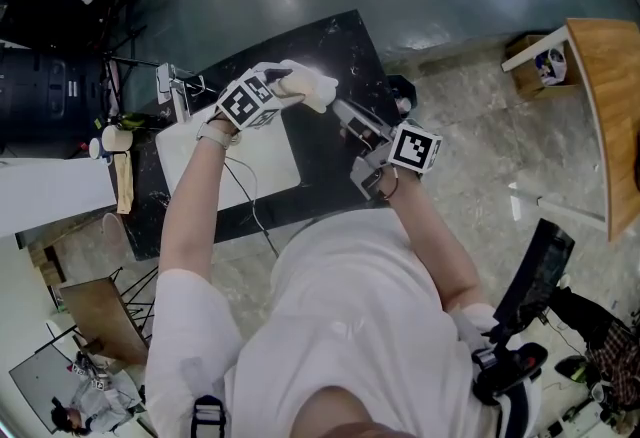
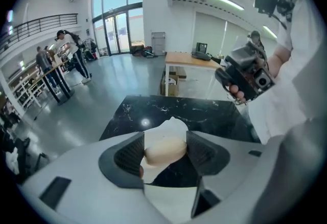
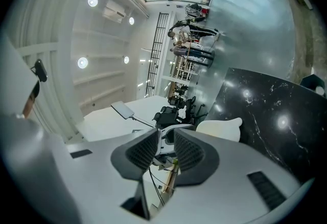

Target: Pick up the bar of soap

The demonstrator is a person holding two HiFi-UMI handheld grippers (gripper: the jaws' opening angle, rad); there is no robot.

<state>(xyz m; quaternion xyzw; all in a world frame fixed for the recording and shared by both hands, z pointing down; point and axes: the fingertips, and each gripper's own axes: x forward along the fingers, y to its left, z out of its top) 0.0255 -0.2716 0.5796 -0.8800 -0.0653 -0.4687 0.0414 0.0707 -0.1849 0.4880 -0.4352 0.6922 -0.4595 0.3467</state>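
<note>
The bar of soap (image 2: 164, 150) is cream and oblong, and my left gripper (image 2: 164, 155) is shut on it, the dark ribbed pads (image 2: 129, 157) pressing on its two ends. It hangs above the black marble table (image 2: 204, 113). In the head view my left gripper (image 1: 305, 86) is over the table's middle, and the soap is hidden inside its white jaws. My right gripper (image 1: 345, 116) is just to its right, jaws together and holding nothing; its pads (image 3: 144, 151) frame only background.
A white board (image 1: 250, 161) lies on the black table (image 1: 335, 46) under my left arm. Stands and a cup (image 1: 117, 138) crowd the table's left end. A wooden table (image 1: 610, 76) stands at the right. People stand far off (image 2: 66, 54).
</note>
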